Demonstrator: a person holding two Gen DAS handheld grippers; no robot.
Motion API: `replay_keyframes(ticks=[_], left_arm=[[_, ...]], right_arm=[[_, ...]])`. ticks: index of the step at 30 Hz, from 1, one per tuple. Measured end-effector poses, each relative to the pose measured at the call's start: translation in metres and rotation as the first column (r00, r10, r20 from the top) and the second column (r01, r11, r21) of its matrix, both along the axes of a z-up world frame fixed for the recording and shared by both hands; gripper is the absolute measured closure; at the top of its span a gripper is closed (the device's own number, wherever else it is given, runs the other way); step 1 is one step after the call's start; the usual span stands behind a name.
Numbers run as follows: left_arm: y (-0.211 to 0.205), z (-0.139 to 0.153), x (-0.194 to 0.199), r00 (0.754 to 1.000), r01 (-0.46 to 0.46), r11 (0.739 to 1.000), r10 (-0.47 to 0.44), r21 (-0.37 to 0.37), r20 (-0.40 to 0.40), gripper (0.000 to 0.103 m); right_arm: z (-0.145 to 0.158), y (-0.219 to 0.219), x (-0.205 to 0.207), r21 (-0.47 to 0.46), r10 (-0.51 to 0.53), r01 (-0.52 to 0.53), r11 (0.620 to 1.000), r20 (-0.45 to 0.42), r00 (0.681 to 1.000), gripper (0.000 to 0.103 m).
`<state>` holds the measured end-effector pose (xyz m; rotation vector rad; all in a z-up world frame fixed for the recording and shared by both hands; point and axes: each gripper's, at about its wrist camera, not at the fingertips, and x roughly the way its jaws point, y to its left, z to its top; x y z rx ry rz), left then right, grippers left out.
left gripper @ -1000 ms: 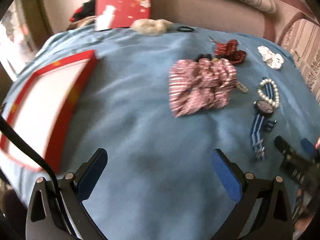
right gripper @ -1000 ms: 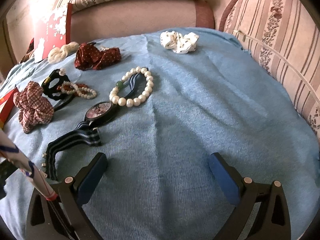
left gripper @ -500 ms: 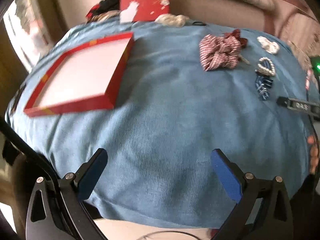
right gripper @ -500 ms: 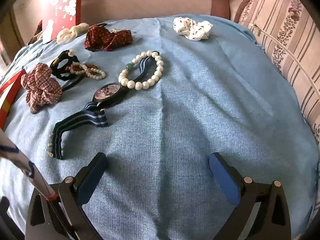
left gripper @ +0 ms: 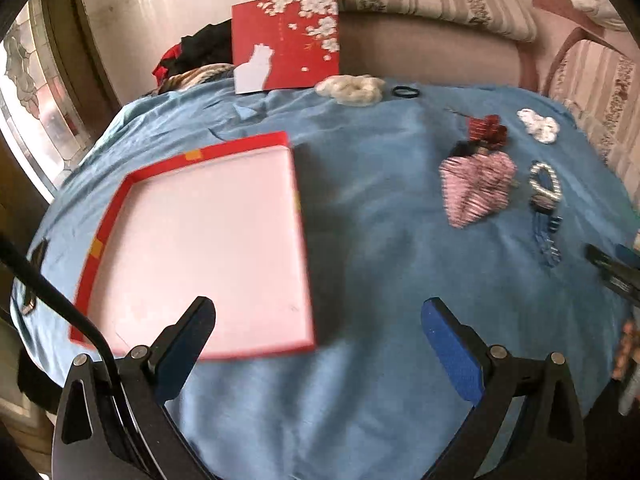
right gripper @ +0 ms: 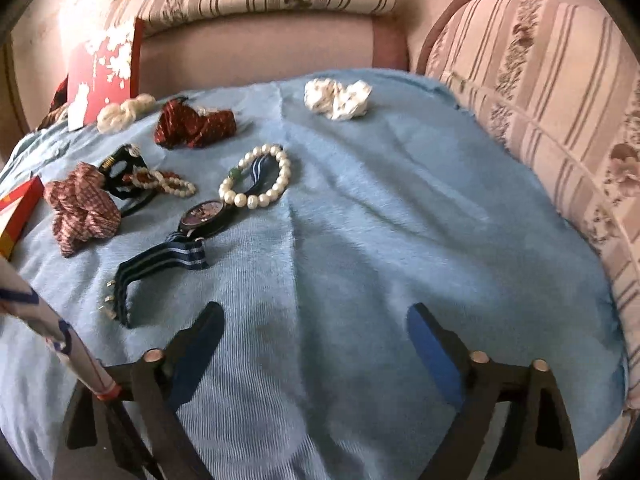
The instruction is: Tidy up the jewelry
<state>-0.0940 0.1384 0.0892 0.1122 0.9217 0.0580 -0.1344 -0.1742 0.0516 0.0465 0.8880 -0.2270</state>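
The left gripper hangs above the blue cloth with its jaws spread wide and nothing between them. Its left finger overlaps the near edge of the red tray, which lies flat at about ten o'clock from the gripper, its pale inside bare. At twelve o'clock a red lid with white blossoms stands upright against the sofa back.

The right gripper is likewise released, jaws apart over bare cloth. The jewelry lies at ten to twelve o'clock from it: a watch with a striped blue strap, its strap running through a pearl bracelet, then a plaid scrunchie at ten o'clock beside a smaller beaded bracelet and a black clip. Farther back sit a dark red dotted scrunchie, a cream scrunchie and a white spotted scrunchie. In the left view a small black ring, perhaps a hair tie, lies near the cream scrunchie; motion blur softens that view.
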Motion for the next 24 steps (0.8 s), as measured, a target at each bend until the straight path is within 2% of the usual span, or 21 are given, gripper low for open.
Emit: replay_keyframes(ticks=[2, 4, 6, 7, 8, 10, 11, 14, 18, 21, 24], left_arm=[[0.012, -0.006, 0.005, 1.000, -0.010, 1.000, 0.010, 0.002, -0.001, 0.000], [0.019, -0.015, 0.017, 0.999, -0.018, 0.999, 0.017, -0.045, -0.037, 0.008], [0.026, -0.026, 0.028, 0.995, -0.045, 0.993, 0.035, -0.106, -0.091, 0.034], [0.028, -0.034, 0.033, 0.991, -0.058, 0.990, 0.041, -0.132, -0.126, 0.042], [0.032, -0.041, 0.035, 0.987, -0.066, 0.986, 0.042, -0.154, -0.158, 0.058], [0.034, -0.049, 0.038, 0.980, -0.095, 0.984, 0.066, -0.150, -0.185, 0.074], [0.036, -0.048, 0.034, 0.983, -0.091, 0.984, 0.064, -0.154, -0.172, 0.075], [0.035, -0.044, 0.027, 0.982, -0.078, 0.985, 0.049, -0.155, -0.183, 0.090], [0.041, -0.040, 0.012, 0.982, -0.086, 0.989, 0.063, -0.124, -0.180, 0.091], [0.044, -0.035, -0.002, 0.981, -0.095, 0.986, 0.069, -0.138, -0.181, 0.091], [0.039, -0.018, -0.010, 0.990, -0.078, 0.989, 0.062, -0.129, -0.126, 0.089]], right_arm=[[0.008, 0.001, -0.008, -0.003, -0.010, 0.010, 1.000, 0.010, 1.000, 0.013], [0.015, 0.003, -0.011, 0.046, 0.013, -0.012, 0.999, -0.014, 1.000, 0.015], [0.019, 0.009, -0.011, 0.086, 0.053, -0.050, 0.995, -0.032, 0.998, 0.015], [0.021, 0.014, -0.013, 0.083, 0.062, -0.059, 0.995, -0.033, 0.998, 0.015], [0.023, 0.019, -0.013, 0.079, 0.071, -0.068, 0.995, -0.030, 0.997, 0.015], [0.026, 0.028, -0.015, 0.082, 0.085, -0.083, 0.993, -0.021, 0.996, 0.015], [0.027, 0.030, -0.016, 0.090, 0.091, -0.089, 0.992, -0.015, 0.996, 0.015], [0.029, 0.037, -0.019, 0.120, 0.098, -0.097, 0.988, -0.005, 0.995, 0.015], [0.028, 0.041, -0.019, 0.147, 0.104, -0.101, 0.984, -0.008, 0.995, 0.015], [0.027, 0.041, -0.020, 0.160, 0.105, -0.103, 0.982, -0.008, 0.994, 0.015], [0.026, 0.036, -0.020, 0.173, 0.100, -0.098, 0.980, -0.004, 0.995, 0.015]])
